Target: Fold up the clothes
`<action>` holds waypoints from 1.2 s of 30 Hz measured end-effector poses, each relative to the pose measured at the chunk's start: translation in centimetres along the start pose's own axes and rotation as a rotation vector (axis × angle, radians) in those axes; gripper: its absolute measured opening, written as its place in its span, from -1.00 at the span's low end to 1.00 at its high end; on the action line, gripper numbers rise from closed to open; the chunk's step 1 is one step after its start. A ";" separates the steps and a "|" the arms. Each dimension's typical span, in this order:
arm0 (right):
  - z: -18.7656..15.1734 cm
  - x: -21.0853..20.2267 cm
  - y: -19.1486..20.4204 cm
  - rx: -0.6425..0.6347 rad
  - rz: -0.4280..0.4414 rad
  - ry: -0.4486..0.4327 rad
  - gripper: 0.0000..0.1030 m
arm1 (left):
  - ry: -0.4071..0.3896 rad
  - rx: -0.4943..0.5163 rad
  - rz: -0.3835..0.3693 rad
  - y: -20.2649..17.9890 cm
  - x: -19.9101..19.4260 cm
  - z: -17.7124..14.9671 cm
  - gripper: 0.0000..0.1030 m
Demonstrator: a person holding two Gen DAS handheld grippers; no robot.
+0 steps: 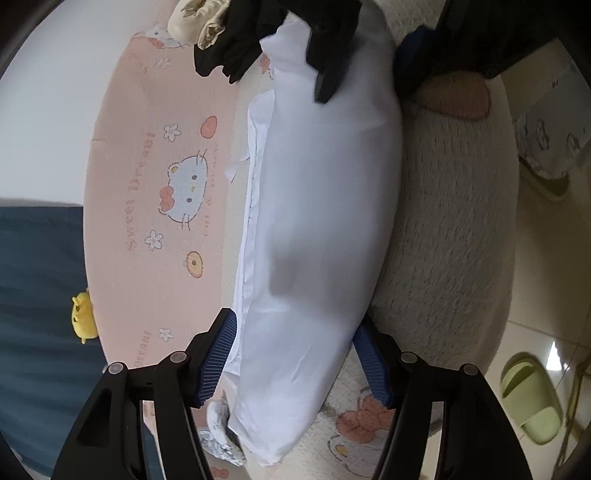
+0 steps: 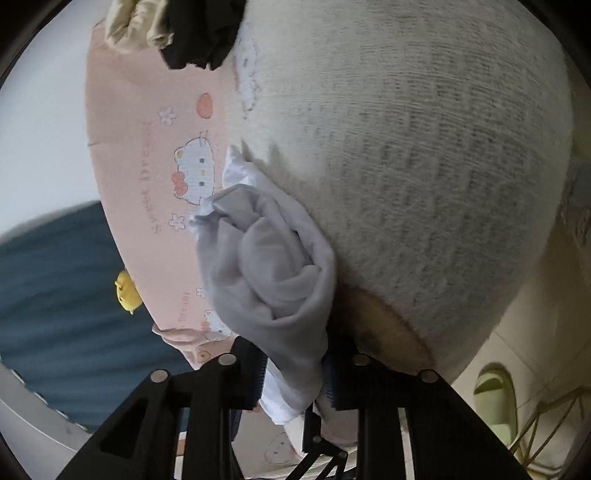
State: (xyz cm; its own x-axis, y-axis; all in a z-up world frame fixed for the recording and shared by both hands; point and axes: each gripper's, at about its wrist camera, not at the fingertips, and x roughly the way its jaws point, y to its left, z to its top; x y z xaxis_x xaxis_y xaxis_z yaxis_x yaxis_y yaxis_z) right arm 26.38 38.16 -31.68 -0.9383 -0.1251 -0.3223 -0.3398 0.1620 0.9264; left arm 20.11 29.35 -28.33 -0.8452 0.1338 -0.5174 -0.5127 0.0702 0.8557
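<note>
Folding judged partly done. White garment [image 1: 317, 221] is seen in the left wrist view as a long, narrow band running from the bottom centre to the top centre of the frame, laid over a pink cartoon-print sheet [image 1: 147, 166] and a cream fleecy blanket [image 1: 454, 221]; layered edges show along its left side, so at least one lengthwise fold is taken as made.

Left claw [image 1: 295, 362] is held wide, its blue pads on either side of the near end of the band; pad contact cannot be confirmed, so no firm grip is recorded.

Right claw [image 2: 295, 373] is closed on a bunched end of the same garment [image 2: 266, 266], cloth pinched between the pads and gathered in loose wrinkles above them in the lower centre of the right wrist view. This is likely the far end seen at the top of the left wrist view, under a dark shape.

Crosswise fold and final smoothing appear left to do. Black clothing [image 1: 236, 44] and a beige item [image 1: 192, 22] lie heaped at the top, unfolded.
</note>
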 end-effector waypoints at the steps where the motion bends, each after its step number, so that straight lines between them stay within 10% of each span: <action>1: 0.0 0.0 0.5 -0.013 0.020 -0.005 -0.59 | -0.003 -0.004 -0.001 0.0 0.0 0.2 0.19; 15: -0.5 -0.3 2.6 -0.068 0.081 -0.025 -0.59 | -0.131 0.050 0.098 0.7 2.6 3.5 0.21; 24: -0.4 -1.0 3.1 -0.059 0.019 -0.052 -0.59 | 0.012 0.110 0.094 2.8 6.3 1.2 0.23; 32: -0.7 -1.3 2.7 -0.070 -0.023 -0.054 -0.59 | -0.150 0.491 0.441 -0.5 7.2 -1.9 0.24; 36: -0.7 -1.0 2.5 -0.067 -0.066 -0.065 -0.58 | -0.124 0.547 0.440 -1.0 7.7 -1.7 0.24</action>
State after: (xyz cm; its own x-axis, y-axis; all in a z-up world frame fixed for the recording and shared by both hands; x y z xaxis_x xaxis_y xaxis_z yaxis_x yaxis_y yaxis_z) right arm 26.47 37.97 -28.89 -0.9168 -0.0696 -0.3933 -0.3984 0.0892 0.9129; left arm 13.79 28.61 -33.17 -0.9164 0.3728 -0.1457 0.0490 0.4657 0.8836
